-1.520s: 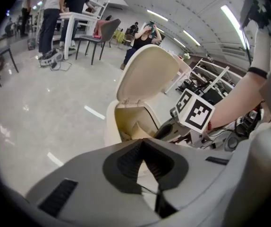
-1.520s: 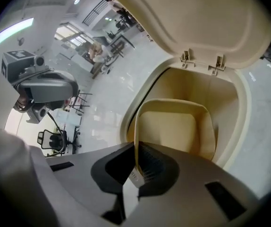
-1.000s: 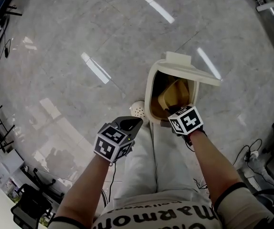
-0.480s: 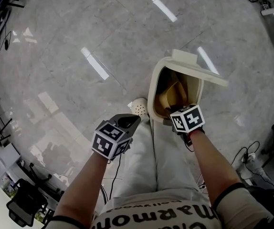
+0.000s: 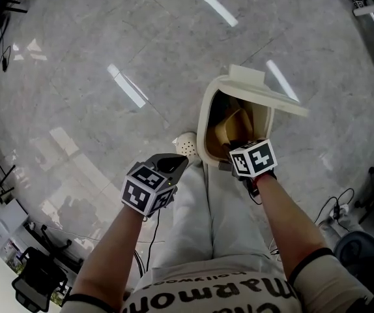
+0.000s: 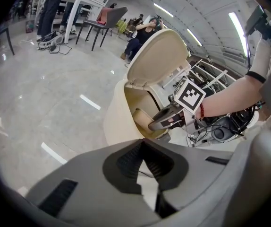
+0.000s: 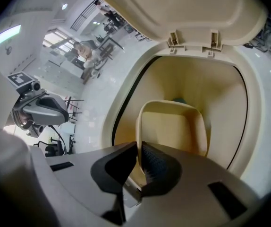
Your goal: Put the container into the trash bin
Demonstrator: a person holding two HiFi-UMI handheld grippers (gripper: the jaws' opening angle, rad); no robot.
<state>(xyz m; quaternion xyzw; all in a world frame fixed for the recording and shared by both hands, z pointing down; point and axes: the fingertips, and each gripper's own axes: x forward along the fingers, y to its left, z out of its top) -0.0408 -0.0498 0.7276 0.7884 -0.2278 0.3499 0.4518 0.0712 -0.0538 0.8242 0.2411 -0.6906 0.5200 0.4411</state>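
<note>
Raised lid (image 5: 260,87) behind open trash bin (image 5: 202,130)

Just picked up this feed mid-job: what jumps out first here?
The open cream trash bin stands lid-up on the grey floor, right of centre in the head view. The right gripper is shut on the rim of a beige container held in the bin's mouth, while the left gripper hangs shut and empty left of the bin.
</note>
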